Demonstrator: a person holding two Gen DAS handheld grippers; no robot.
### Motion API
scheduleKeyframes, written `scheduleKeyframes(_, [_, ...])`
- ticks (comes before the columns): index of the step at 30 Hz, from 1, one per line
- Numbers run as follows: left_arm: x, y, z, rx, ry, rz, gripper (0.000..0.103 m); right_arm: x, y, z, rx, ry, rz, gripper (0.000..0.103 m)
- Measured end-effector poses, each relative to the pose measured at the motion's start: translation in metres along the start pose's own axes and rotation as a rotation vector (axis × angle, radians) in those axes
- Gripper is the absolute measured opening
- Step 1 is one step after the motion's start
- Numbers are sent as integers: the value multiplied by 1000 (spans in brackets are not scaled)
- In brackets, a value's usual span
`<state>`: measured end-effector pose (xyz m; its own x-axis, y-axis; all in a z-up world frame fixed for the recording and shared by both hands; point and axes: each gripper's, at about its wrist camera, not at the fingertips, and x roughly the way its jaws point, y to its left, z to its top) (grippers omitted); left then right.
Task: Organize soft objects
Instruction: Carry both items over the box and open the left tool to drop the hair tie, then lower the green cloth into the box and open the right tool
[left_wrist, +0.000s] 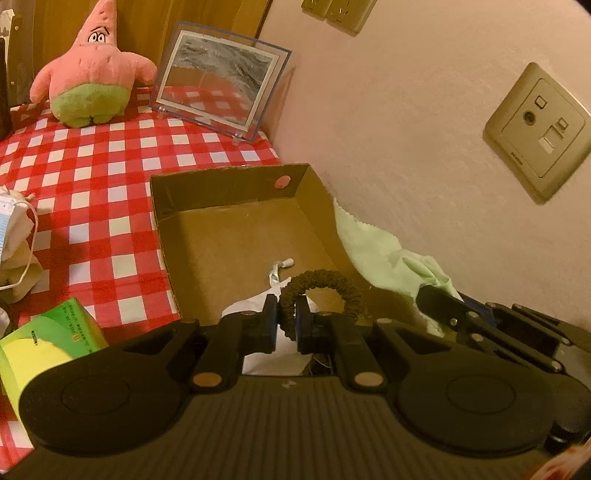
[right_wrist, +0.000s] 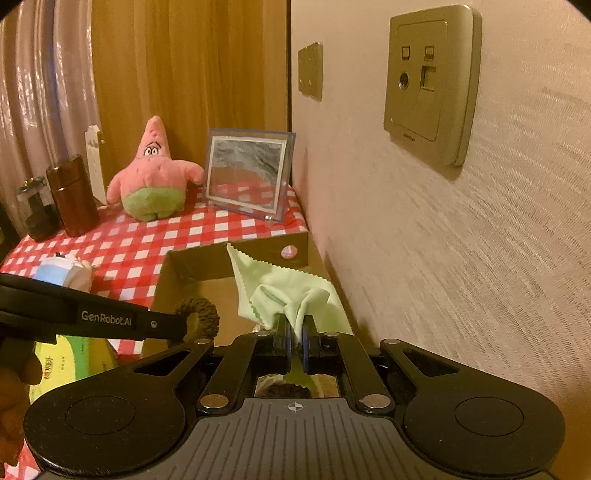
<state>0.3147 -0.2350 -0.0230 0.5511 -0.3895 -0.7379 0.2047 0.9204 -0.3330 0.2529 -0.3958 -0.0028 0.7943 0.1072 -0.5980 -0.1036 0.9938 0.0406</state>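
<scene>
My left gripper (left_wrist: 286, 310) is shut on a dark brown scrunchie (left_wrist: 325, 291) and holds it over the near end of an open cardboard box (left_wrist: 229, 184); the scrunchie also shows in the right wrist view (right_wrist: 197, 314). A white cloth (left_wrist: 258, 306) with a cord lies in the box under the gripper. My right gripper (right_wrist: 295, 330) is shut on a pale green cloth (right_wrist: 284, 291) that hangs over the box's right wall, next to the wall; the cloth shows in the left wrist view too (left_wrist: 376, 251). A pink Patrick plush (left_wrist: 92, 70) sits at the back of the table.
A red-and-white checked tablecloth (left_wrist: 92, 166) covers the table. A clear picture frame (left_wrist: 221, 81) stands at the back right. A green tissue box (left_wrist: 48, 339) is at the near left. A face mask on folded cloth (left_wrist: 14, 229) lies left. Brown jars (right_wrist: 72, 195) stand far left.
</scene>
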Motion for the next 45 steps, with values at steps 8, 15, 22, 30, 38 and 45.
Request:
scheduleKeyframes(8, [-5, 9, 0, 25, -23, 36, 16, 2, -2, -2, 0, 4, -7, 5])
scheduleKeyframes(15, [-14, 24, -6, 14, -20, 59, 17, 3, 0, -2, -3, 4, 5, 6])
scheduleKeyframes(22, [-19, 26, -7, 10, -25, 62, 17, 4, 7, 2, -4, -5, 19, 6])
scheduleKeyframes(30, [-21, 28, -5, 11, -32, 67, 19, 11, 4, 4, 60, 2, 71, 18])
scheduleKeyframes(38, [-24, 30, -10, 10, -28, 72, 20, 3, 0, -4, 86, -4, 69, 61])
scheduleKeyframes(45, [-30, 27, -12, 17, -31, 70, 20, -10, -4, -12, 86, -4, 58, 61])
